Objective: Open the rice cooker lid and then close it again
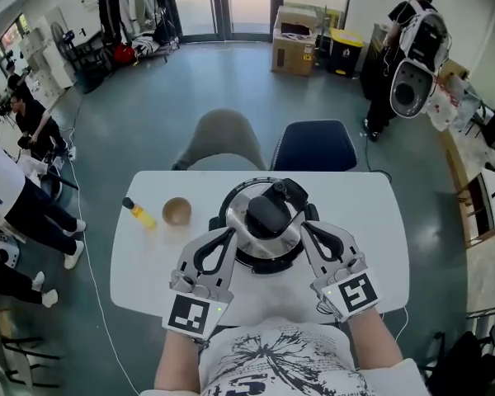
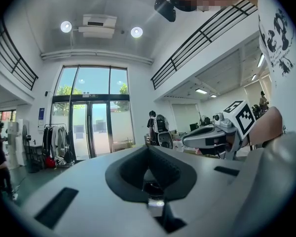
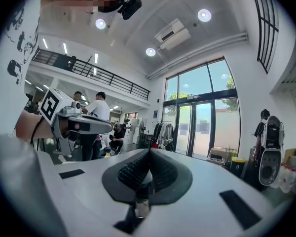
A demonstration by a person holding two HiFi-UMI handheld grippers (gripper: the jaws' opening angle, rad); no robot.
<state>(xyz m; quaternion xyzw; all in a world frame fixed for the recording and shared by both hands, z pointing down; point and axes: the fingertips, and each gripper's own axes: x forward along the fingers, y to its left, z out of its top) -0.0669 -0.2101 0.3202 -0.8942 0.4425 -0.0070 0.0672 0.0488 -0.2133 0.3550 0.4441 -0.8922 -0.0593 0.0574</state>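
Note:
The rice cooker (image 1: 262, 250) stands mid-table with its silver lid (image 1: 246, 236) down and a black handle (image 1: 269, 213) on top. My left gripper (image 1: 229, 236) lies level against the cooker's left side, and its jaws meet with nothing between them. My right gripper (image 1: 307, 228) mirrors it on the cooker's right side, also shut and empty. In the left gripper view the left gripper's (image 2: 148, 148) pads close to a point and the right gripper (image 2: 214, 135) shows across. The right gripper view has the right gripper's (image 3: 149, 152) jaws closed and the left gripper (image 3: 81, 125) opposite. Neither gripper view shows the cooker.
A yellow bottle (image 1: 139, 213) lies beside a wooden bowl (image 1: 176, 211) on the white table (image 1: 148, 262), left of the cooker. A grey chair (image 1: 223, 143) and a blue chair (image 1: 313, 145) stand at the far edge. People stand at the left and back right.

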